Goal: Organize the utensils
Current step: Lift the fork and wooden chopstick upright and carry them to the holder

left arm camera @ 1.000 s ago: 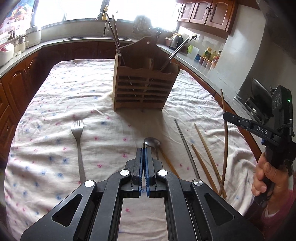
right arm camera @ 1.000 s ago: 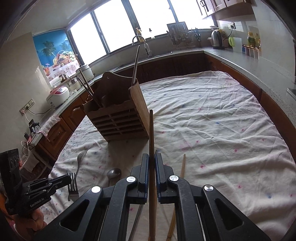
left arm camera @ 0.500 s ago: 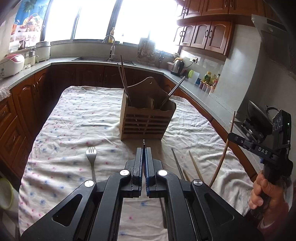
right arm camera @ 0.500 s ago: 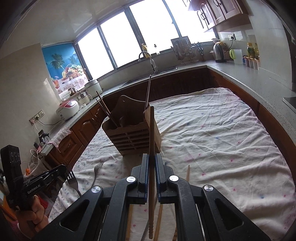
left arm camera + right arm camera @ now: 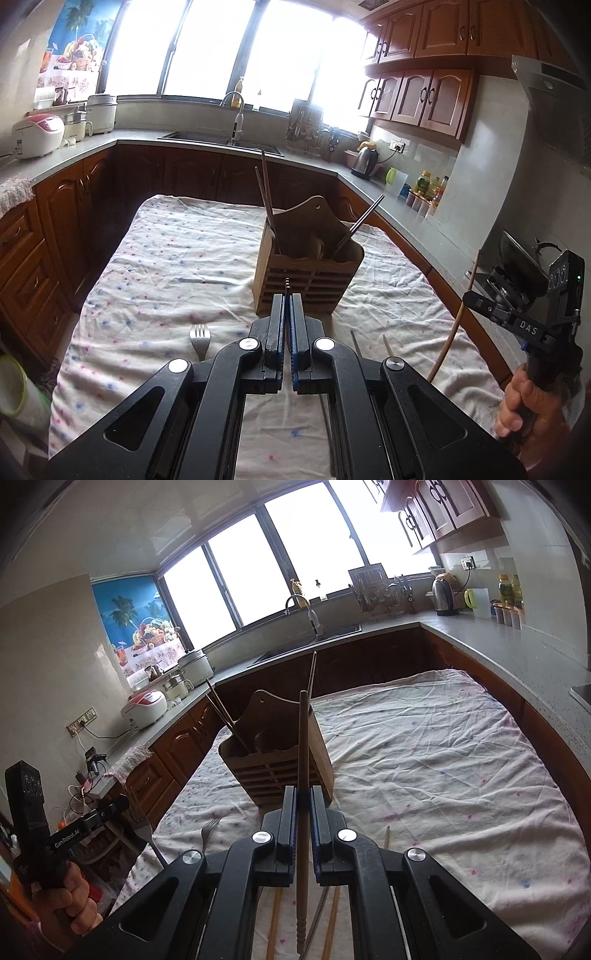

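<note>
A desk draped in a wrinkled white cloth with small pink and blue flowers (image 5: 177, 258) fills the middle of a wood-cabinet kitchen, its far and right edges running close to the grey worktops. Near its centre stands the slatted wooden utensil holder with a tall arched back (image 5: 308, 269), already carrying dark chopsticks (image 5: 266, 195) at its left and a metal-handled utensil (image 5: 360, 225) leaning right; its open top appears to leave spare room.

The right gripper (image 5: 303, 812), raised above the near right part of the desk, has its jaws closed on a long brown wooden stick with a turned handle end (image 5: 302, 760), held lengthwise and pointing at the holder, likely lined up for dropping in. The left gripper (image 5: 287, 314) hovers over the near middle, jaws pressed almost together on a thin metal utensil (image 5: 287, 283) whose tip only just shows; the right view suggests a fork.

A silver fork (image 5: 200, 338) lies flat on the cloth at near left, and pale wooden chopsticks (image 5: 386, 836) rest at near right, still unsorted.
</note>
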Tool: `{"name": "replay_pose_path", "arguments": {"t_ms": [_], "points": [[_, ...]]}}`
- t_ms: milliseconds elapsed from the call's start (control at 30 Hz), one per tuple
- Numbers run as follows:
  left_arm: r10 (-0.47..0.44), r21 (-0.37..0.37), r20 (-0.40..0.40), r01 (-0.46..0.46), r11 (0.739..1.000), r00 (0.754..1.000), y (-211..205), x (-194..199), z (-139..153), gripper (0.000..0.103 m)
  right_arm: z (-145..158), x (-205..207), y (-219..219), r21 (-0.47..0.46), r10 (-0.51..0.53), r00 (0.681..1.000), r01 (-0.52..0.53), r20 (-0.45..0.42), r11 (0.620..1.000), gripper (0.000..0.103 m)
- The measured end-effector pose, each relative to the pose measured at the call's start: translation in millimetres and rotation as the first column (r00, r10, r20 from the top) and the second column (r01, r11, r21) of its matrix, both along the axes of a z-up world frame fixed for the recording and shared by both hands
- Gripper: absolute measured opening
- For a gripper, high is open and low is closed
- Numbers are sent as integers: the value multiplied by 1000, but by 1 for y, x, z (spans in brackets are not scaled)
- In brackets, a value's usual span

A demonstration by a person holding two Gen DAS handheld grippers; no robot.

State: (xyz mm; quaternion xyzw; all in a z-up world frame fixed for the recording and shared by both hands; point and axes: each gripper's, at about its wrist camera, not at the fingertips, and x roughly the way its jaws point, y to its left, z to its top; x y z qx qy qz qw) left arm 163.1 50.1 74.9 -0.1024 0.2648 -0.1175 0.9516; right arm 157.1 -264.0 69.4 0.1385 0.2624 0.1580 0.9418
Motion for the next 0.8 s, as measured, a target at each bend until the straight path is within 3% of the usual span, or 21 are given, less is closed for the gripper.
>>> {"name": "replay_pose_path", "arguments": {"t_ms": [800], "points": [[50, -7, 73, -49, 999, 996, 5, 44, 30, 1, 26, 45, 14, 45, 13, 997, -17, 80, 999, 6]]}}
